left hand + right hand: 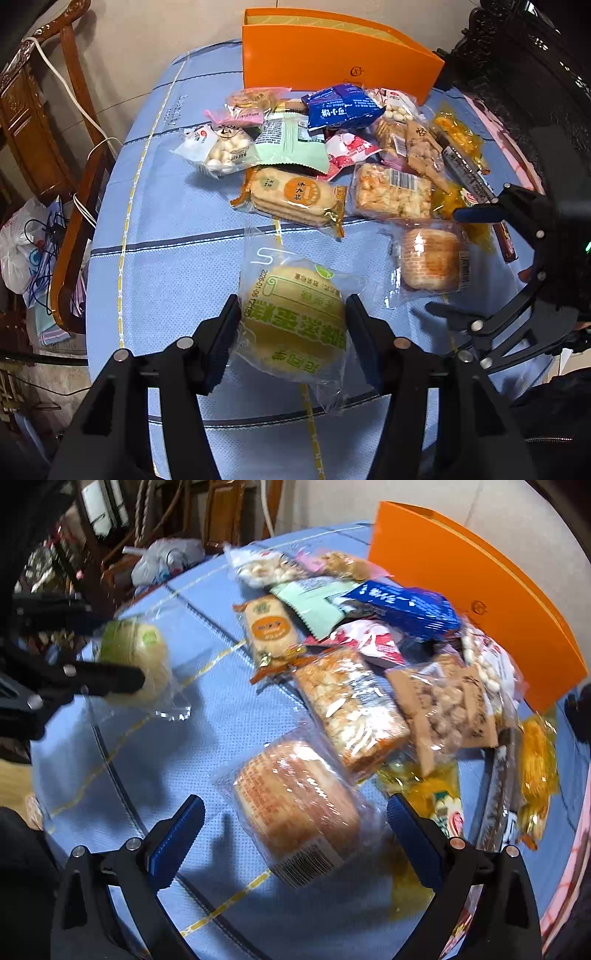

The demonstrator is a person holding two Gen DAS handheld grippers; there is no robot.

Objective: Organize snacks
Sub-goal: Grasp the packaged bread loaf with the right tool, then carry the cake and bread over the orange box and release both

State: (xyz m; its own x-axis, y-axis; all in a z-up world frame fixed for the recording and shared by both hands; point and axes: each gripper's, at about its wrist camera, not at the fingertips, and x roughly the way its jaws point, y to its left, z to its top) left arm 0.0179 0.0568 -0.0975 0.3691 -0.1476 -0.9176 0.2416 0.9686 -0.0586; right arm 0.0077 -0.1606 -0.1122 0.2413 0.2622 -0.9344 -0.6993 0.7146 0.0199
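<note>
Snacks (332,147) lie heaped on a blue tablecloth (166,258) before an orange box (332,55); wooden chairs (37,110) stand beside. The left gripper (291,328) clamps a green-printed cake (295,325). The right gripper (295,830) hangs spread above a wrapped pastry (295,805).

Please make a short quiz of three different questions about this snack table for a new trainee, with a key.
1. True or false: the left gripper is closed on the round pale cake in a clear wrapper with green print.
2. Which snack lies between the open fingers of the right gripper?
A. the dark blue foil packet
B. the golden-brown bread in a clear wrapper with a barcode
C. the mint-green packet
3. Fill in: the tall open box behind the snack pile is coloured ____.

Key: 1 true; 2 B; 3 orange.
</note>
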